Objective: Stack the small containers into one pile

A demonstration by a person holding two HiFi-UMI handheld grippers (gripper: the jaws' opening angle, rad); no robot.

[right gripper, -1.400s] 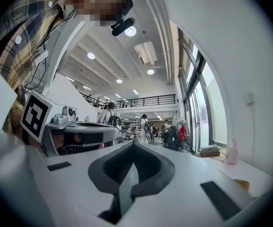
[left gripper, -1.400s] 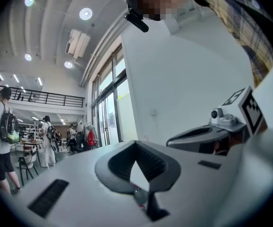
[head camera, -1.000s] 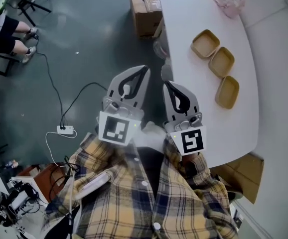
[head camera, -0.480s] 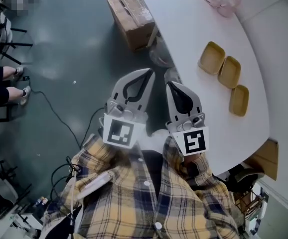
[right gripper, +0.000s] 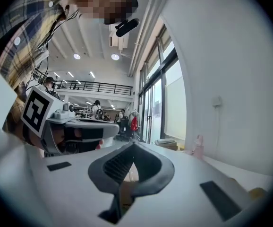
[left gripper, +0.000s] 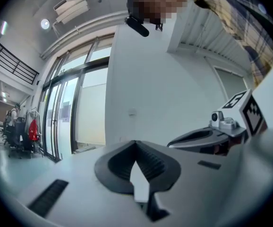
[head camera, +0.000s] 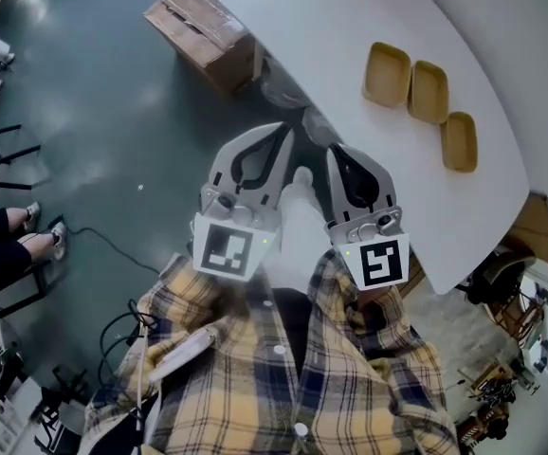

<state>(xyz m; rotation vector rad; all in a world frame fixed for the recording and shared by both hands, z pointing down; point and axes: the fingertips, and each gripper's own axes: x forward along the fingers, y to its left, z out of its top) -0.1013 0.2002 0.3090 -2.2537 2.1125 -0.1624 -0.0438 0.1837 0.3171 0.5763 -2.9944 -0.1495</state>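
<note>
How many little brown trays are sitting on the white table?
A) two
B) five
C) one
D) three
D: the head view shows three on the white table, lying side by side in a row and not stacked: the left container, the middle container and the right container.

Three small containers (head camera: 429,91) lie in a row on the worktop (head camera: 321,27), nearer its right edge, the rightmost slightly apart. A cardboard box (head camera: 203,27) sits on the floor (head camera: 103,112) off the worktop's left edge. Left tongs (head camera: 282,131) and right tongs (head camera: 334,152) hang side by side at its near edge.
</note>
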